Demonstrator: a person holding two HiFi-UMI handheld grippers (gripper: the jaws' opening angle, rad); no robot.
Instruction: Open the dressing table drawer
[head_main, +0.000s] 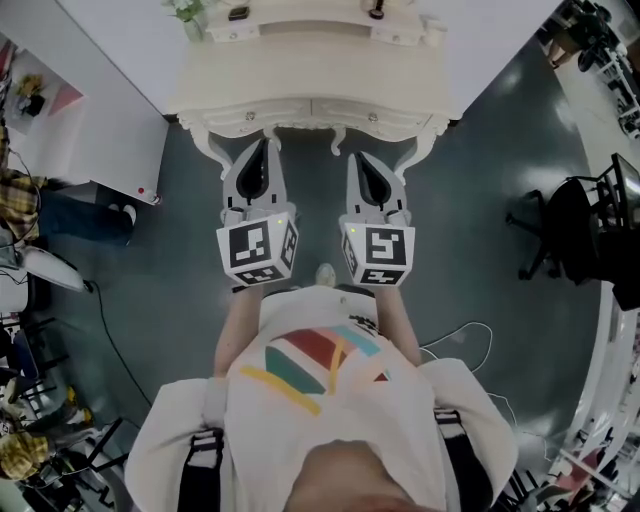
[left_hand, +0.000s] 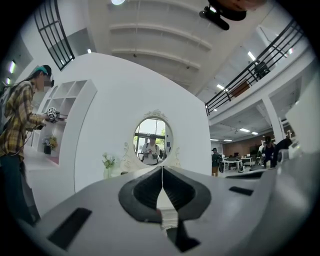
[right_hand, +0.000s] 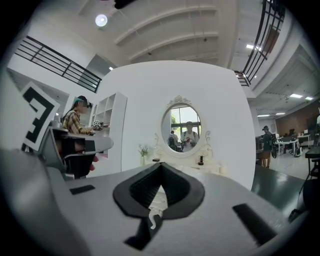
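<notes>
At far left, a person in a yellow plaid shirt (left_hand: 20, 117) stands by a white open shelf unit (left_hand: 67, 97), well apart from the work. The grey, marker-cubed left gripper (head_main: 268, 143) is held level. Its black-lined jaws are clenched tip to tip with nothing between them, and it points at the left part of the front of the cream-white carved dressing table (head_main: 310, 75). The table stands against a white partition wall (head_main: 120, 60), and its drawer (head_main: 262, 115), under the tabletop edge, sits flush with the front, not yet pulled out. A small green plant in a pale vase (right_hand: 144, 150) and an oval, scroll-framed mirror (right_hand: 182, 131) rest on the tabletop. The matching grey right gripper (head_main: 362, 160) is just beside its twin, level and likewise clamped shut on nothing. It is aimed at the table's right half, and neither tool touches the furniture. Further right, a black swivel office chair (head_main: 570, 235) stands on the dark grey polished floor (head_main: 480, 180).
</notes>
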